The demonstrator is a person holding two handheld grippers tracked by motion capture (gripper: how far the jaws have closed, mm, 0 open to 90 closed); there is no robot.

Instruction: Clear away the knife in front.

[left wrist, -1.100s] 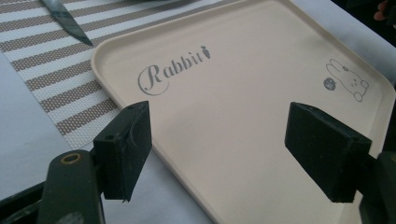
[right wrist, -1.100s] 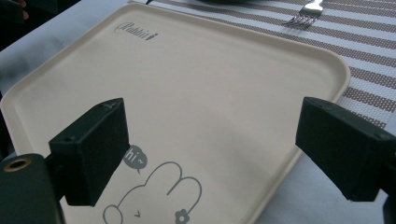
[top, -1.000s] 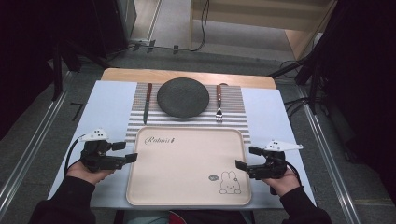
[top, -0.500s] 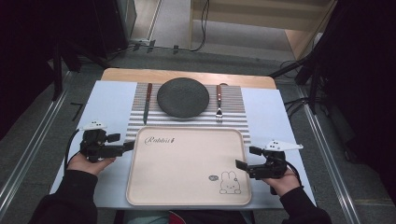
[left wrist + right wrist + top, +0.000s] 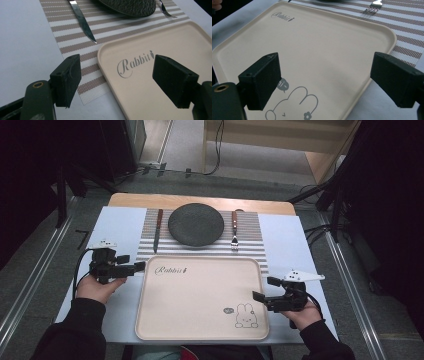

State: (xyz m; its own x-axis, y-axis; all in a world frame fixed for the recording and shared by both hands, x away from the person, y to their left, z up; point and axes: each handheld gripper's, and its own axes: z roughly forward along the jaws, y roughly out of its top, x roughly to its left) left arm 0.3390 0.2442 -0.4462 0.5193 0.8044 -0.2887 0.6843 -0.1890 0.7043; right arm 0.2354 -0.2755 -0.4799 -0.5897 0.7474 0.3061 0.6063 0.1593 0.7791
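**Two open grippers flank the tray**

The beige tray [image 5: 200, 297] lies flat on the counter [image 5: 120, 227], between the left hand-held gripper [image 5: 135, 268] and the right hand-held gripper [image 5: 261, 290], both with jaws apart. Its low, rounded rim could slip from a shallow pinch, tipping it. Smooth, matte, printed with a rabbit [image 5: 246, 315].

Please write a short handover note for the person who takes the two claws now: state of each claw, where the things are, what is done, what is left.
Left claw: open, holding nothing, at the beige tray's far-left corner.
Right claw: open, holding nothing, at the tray's right edge near the rabbit drawing.
Tray: flat on the table, nothing on it.
On the striped placemat beyond it: dark plate, knife to its left, fork to its right.
Done: nothing gripped yet.
Left: probably to grip the tray at both sides.
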